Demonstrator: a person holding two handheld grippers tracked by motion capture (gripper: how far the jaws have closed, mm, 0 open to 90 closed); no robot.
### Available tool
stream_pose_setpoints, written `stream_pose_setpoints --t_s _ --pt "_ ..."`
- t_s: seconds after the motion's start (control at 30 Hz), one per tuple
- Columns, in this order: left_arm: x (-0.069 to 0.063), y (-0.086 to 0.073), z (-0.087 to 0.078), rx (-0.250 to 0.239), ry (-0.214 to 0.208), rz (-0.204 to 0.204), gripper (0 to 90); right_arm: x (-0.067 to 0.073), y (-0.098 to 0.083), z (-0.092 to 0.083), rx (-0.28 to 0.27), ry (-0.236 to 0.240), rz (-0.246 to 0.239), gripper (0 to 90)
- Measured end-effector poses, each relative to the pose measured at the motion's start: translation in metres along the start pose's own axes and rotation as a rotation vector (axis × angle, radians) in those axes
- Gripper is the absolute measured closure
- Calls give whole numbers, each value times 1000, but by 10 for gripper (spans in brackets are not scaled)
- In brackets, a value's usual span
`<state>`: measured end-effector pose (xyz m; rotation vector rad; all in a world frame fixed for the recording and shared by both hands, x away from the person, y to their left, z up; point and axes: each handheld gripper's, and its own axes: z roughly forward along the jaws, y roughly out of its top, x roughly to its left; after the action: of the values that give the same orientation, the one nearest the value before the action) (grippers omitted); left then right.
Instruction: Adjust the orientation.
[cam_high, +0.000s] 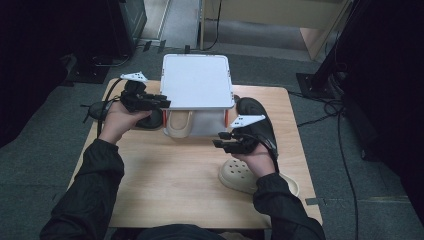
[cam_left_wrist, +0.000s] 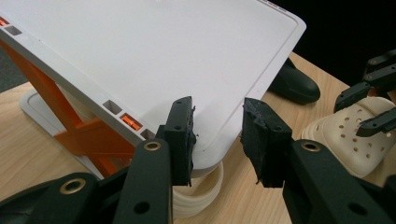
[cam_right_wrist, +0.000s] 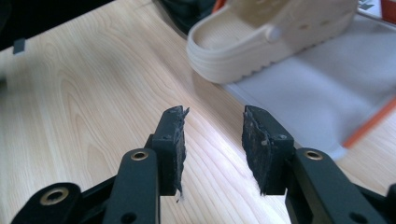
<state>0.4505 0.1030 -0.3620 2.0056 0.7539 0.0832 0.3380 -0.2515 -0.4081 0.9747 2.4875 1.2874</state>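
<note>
A white two-shelf rack (cam_high: 196, 80) with orange struts stands at the back middle of the wooden table. One cream clog (cam_high: 179, 124) lies on its lower shelf, heel toward me. A second cream clog (cam_high: 237, 175) rests on the table at the front right, partly under my right hand. My left gripper (cam_high: 162, 102) is at the top shelf's left front corner. In the left gripper view its jaws (cam_left_wrist: 217, 135) stand open, with the shelf corner (cam_left_wrist: 210, 154) just beyond them. My right gripper (cam_high: 220, 139) hovers open over bare wood before the rack, nothing between its jaws (cam_right_wrist: 212, 144).
A black shoe (cam_high: 255, 117) lies right of the rack, behind my right hand. Another black shoe (cam_high: 150, 120) sits left of the rack under my left gripper. Cables run over the grey floor beyond the table's right edge. Bare wood (cam_high: 175, 175) spreads across the table's front middle.
</note>
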Motion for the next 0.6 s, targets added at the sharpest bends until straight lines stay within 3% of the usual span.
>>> stream_pose_setpoints --t_s 0.27,0.6 --pt "0 0 0 2 -2 -1 641 -15 -27 -23 8 -37 41 595" --pt "2 0 0 0 -12 0 644 -23 -51 -58 9 -90 61 595"
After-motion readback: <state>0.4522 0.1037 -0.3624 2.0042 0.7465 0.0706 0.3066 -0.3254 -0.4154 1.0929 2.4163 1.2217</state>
